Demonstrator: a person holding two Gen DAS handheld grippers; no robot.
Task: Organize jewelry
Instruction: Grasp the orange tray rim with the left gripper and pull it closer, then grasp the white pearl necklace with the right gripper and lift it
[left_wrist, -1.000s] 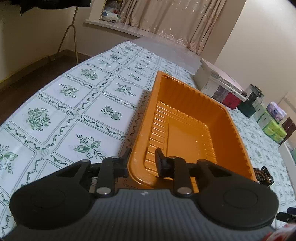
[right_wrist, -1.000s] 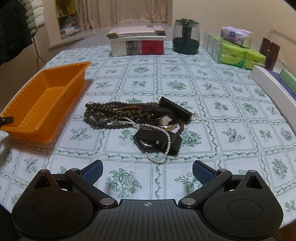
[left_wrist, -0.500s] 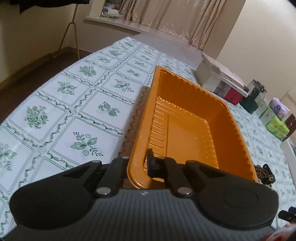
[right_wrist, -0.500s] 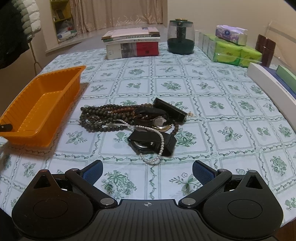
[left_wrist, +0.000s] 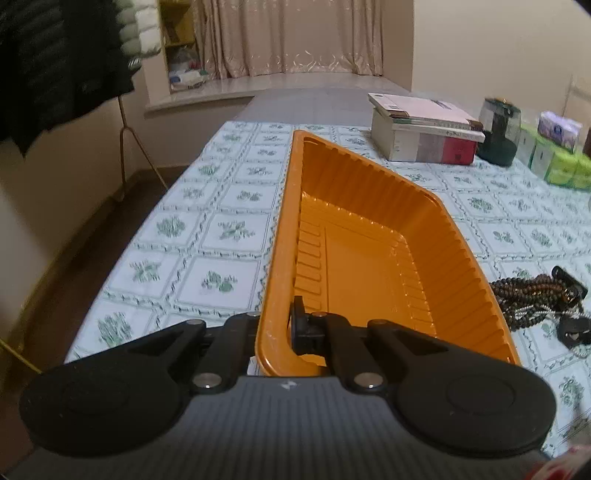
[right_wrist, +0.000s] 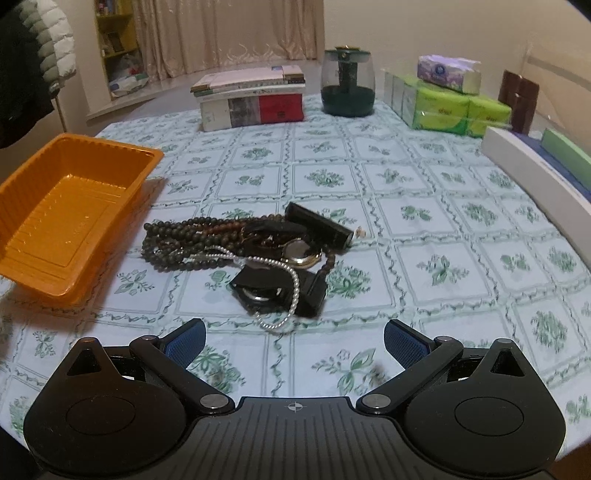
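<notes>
My left gripper (left_wrist: 275, 332) is shut on the near rim of the empty orange plastic tray (left_wrist: 373, 236), which tilts with its near end raised off the tablecloth. That tray (right_wrist: 62, 206) also shows at the left of the right wrist view. Beside it lies a jewelry pile: dark bead strands (right_wrist: 184, 240), a pearl string (right_wrist: 284, 295), a gold-rimmed watch (right_wrist: 301, 251) and black cases (right_wrist: 317, 221). The same dark beads (left_wrist: 528, 295) lie to the right of the tray in the left wrist view. My right gripper (right_wrist: 293, 339) hangs open just short of the pile, holding nothing.
At the table's far side sit a stack of books (right_wrist: 251, 99), a dark green glass jar (right_wrist: 347, 83), green tissue packs (right_wrist: 458, 107) with a purple pack on top, and a brown box (right_wrist: 519, 99). A long white box (right_wrist: 532, 173) lines the right edge. A dark jacket (left_wrist: 59, 62) hangs left.
The left gripper closed on the tray's near rim, then lifted and swung it toward the jewelry, so its near end is now off the cloth. The right gripper stayed open in place.
</notes>
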